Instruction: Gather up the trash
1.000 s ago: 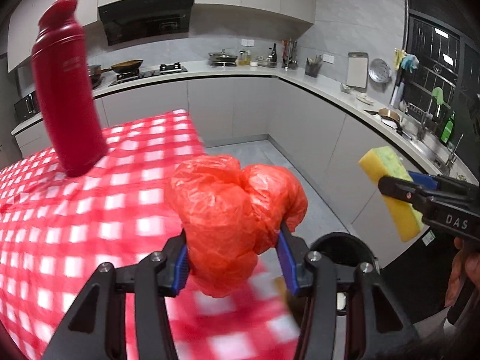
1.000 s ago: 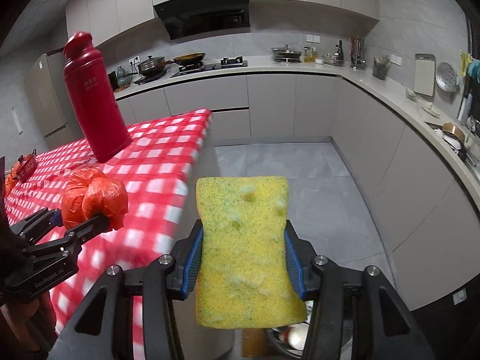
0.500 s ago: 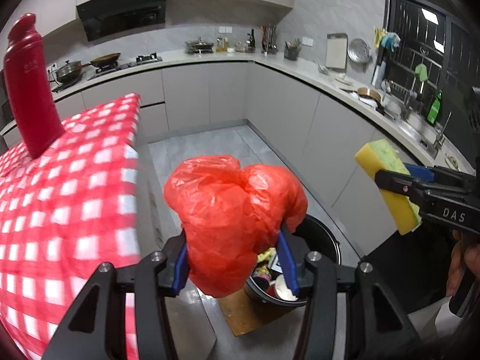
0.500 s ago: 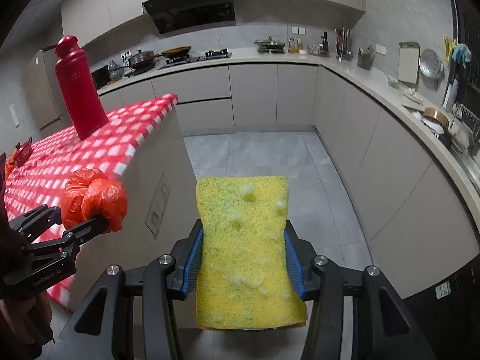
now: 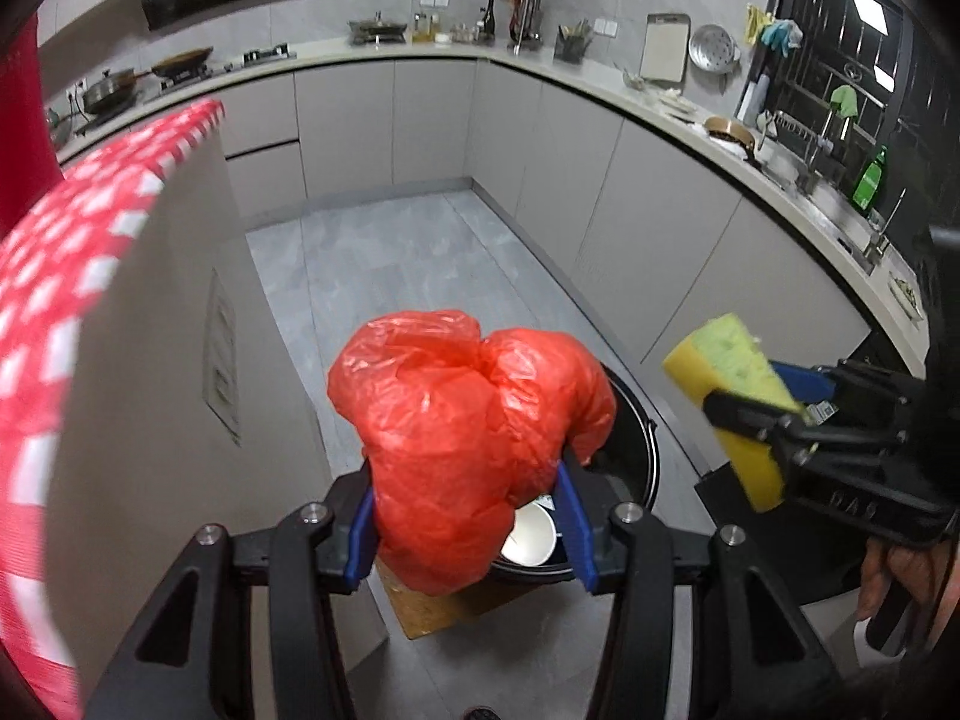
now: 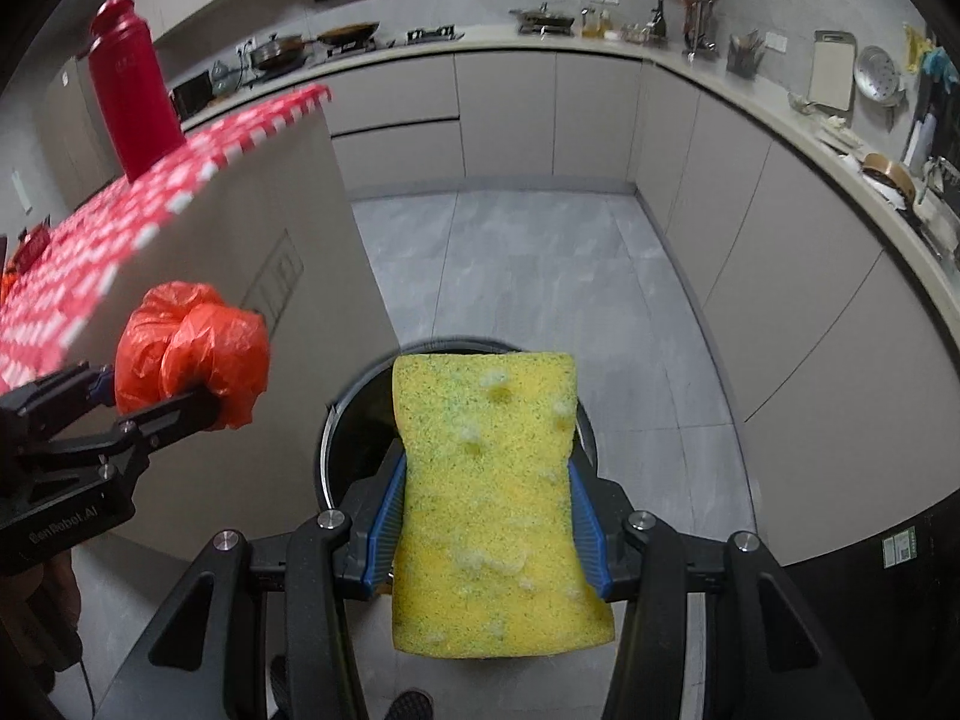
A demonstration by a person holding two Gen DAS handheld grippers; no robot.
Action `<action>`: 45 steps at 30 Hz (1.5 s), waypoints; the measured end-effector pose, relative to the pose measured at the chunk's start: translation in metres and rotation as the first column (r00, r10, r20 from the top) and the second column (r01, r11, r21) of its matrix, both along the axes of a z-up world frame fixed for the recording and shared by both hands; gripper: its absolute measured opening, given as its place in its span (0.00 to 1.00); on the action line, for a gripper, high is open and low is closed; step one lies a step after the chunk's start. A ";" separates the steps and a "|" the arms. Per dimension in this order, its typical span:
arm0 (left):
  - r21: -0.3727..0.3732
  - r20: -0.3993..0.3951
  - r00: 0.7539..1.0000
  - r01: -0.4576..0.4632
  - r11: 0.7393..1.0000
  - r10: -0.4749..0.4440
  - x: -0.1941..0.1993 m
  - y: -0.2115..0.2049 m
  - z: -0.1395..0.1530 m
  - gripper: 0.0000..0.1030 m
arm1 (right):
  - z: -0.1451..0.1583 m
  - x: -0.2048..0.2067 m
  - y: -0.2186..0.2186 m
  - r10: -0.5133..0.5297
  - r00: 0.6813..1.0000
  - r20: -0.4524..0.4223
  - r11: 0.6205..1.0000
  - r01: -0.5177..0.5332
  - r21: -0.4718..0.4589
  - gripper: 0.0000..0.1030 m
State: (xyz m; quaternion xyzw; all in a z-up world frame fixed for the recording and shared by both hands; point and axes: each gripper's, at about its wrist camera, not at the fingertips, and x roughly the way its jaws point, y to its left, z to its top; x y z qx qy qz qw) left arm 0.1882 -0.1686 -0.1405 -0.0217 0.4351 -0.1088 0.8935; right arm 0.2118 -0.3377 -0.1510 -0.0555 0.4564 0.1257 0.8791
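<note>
My left gripper (image 5: 471, 516) is shut on a crumpled red plastic bag (image 5: 468, 438), held in the air above a black round trash bin (image 5: 636, 456) on the floor. A white cup (image 5: 531, 534) lies inside the bin. My right gripper (image 6: 486, 516) is shut on a yellow sponge (image 6: 489, 492) and hangs over the same trash bin (image 6: 354, 414), whose rim shows behind the sponge. In the left wrist view the sponge (image 5: 729, 384) is at the right; in the right wrist view the red bag (image 6: 192, 354) is at the left.
A counter with a red checked cloth (image 5: 66, 276) stands at the left, its grey side panel (image 6: 282, 312) close to the bin. A red bottle (image 6: 132, 108) stands on it. Grey kitchen cabinets (image 6: 720, 192) line the back and right. A wooden board (image 5: 444, 606) lies under the bin.
Both grippers have moved off the checked counter and sunk toward the floor, coming over the trash bin. Each still holds its load, the bag and the sponge.
</note>
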 end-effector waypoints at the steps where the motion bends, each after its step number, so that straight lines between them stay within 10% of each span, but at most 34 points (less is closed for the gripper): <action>1: 0.002 -0.009 1.000 0.000 1.000 0.000 0.002 -0.003 -0.005 0.50 | -0.006 0.002 0.001 0.010 1.000 -0.006 1.000 -0.010 -0.004 0.50; 17: -0.035 -0.103 0.995 -0.011 0.999 0.007 0.039 -0.019 -0.065 0.52 | -0.096 0.036 0.021 0.223 0.971 -0.082 0.963 -0.232 -0.135 0.52; 18: -0.048 -0.104 0.995 -0.013 0.999 0.008 0.040 -0.020 -0.067 0.56 | -0.100 0.037 0.022 0.241 0.968 -0.065 0.957 -0.248 -0.147 0.54; 20: -0.048 -0.078 0.996 -0.038 0.998 0.034 0.040 -0.017 -0.074 0.93 | -0.103 0.035 0.018 0.262 0.965 -0.006 0.948 -0.258 -0.184 0.72; 21: -0.018 -0.068 0.996 -0.063 0.998 0.061 0.037 -0.012 -0.078 1.00 | -0.104 0.035 0.010 0.228 0.974 0.008 0.954 -0.221 -0.204 1.00; 30: 0.034 -0.077 0.986 -0.149 0.988 0.151 0.023 0.008 -0.082 1.00 | -0.105 0.033 -0.041 -0.087 0.996 -0.017 0.995 0.086 -0.059 1.00; 45: 0.067 -0.025 0.997 -0.069 0.995 0.070 0.017 0.004 -0.052 1.00 | -0.074 0.018 -0.038 -0.176 0.984 0.018 0.984 0.177 -0.025 1.00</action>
